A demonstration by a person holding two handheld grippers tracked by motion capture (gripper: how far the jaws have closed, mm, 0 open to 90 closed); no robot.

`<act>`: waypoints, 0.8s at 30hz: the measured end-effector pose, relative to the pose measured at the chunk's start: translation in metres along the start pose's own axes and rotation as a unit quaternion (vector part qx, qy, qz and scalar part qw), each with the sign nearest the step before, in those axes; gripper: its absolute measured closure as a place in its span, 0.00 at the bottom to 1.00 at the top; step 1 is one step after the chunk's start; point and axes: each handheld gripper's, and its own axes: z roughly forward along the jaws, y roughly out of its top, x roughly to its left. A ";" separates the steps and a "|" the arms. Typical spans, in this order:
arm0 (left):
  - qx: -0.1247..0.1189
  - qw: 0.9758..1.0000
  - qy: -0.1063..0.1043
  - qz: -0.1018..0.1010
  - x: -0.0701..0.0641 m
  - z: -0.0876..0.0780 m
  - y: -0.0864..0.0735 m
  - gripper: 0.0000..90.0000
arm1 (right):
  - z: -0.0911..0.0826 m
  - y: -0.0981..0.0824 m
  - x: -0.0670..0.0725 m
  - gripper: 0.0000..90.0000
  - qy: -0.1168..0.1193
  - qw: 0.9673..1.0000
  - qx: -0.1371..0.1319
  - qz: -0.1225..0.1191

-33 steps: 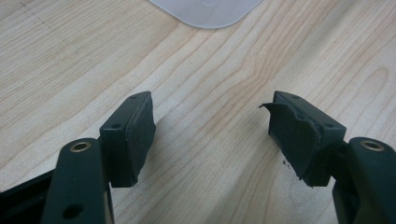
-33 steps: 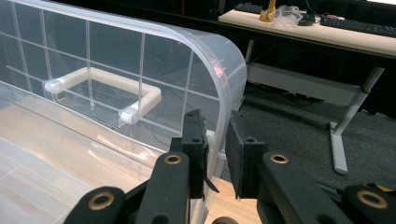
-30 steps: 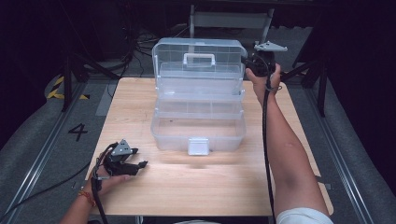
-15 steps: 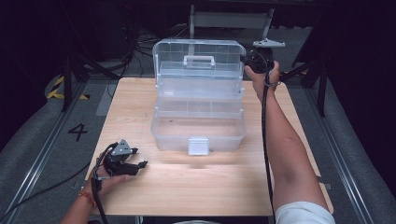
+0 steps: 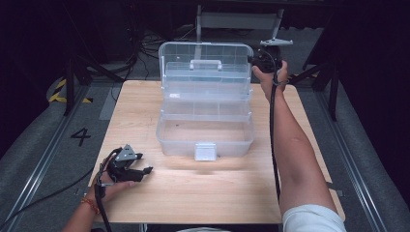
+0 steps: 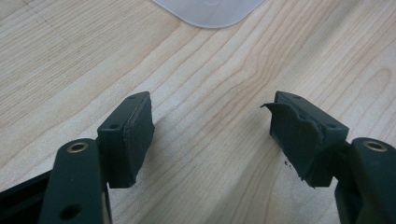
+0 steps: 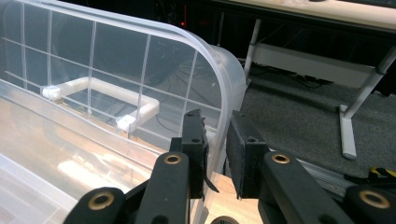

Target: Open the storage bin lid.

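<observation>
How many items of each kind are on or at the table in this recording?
Clear plastic tiered storage box, lid raised: 1
Handheld tongs: 2, the left tongs resting open on the wooden table, the right tongs shut on the rim of the box lid
Total: 3

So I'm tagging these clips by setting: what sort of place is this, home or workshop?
Most likely a lab or recording studio, not a home: a bare wooden table on dark carpet, loose cables and metal stands behind it, a floor marking "4", and one clear plastic toolbox as a test piece.
</observation>
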 end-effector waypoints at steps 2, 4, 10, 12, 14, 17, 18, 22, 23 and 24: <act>0.000 1.000 0.000 0.000 0.000 0.000 0.000 0.34 | 0.003 0.000 -0.002 0.87 0.000 1.000 0.004 0.004; 0.002 1.000 -0.002 -0.001 0.000 0.000 0.000 0.34 | 0.006 0.001 -0.003 0.86 0.001 1.000 0.007 0.005; 0.002 1.000 -0.002 -0.003 0.000 0.000 0.000 0.33 | 0.013 0.001 -0.006 0.86 0.003 1.000 0.014 0.012; 0.002 1.000 -0.002 -0.004 0.000 0.000 0.000 0.33 | 0.016 0.002 -0.006 0.86 0.003 1.000 0.018 0.012; 0.002 1.000 -0.002 -0.003 0.000 0.000 0.000 0.33 | 0.018 0.003 -0.007 0.86 0.003 1.000 0.022 0.011; 0.002 1.000 -0.001 -0.002 0.001 0.000 0.000 0.33 | 0.022 0.002 -0.009 0.86 0.002 1.000 0.025 0.014; 0.001 1.000 -0.002 -0.001 0.001 0.000 0.000 0.33 | 0.024 0.002 -0.009 0.86 0.001 1.000 0.024 0.015; 0.003 1.000 -0.002 -0.001 0.001 0.000 0.001 0.33 | 0.028 0.002 -0.010 0.85 0.002 0.999 0.032 0.016; 0.003 1.000 -0.001 -0.001 0.001 0.000 0.001 0.33 | 0.029 0.003 -0.010 0.85 0.003 0.999 0.034 0.015; 0.003 1.000 -0.001 0.000 0.001 0.000 0.001 0.33 | 0.030 0.004 -0.011 0.85 0.002 0.999 0.038 0.012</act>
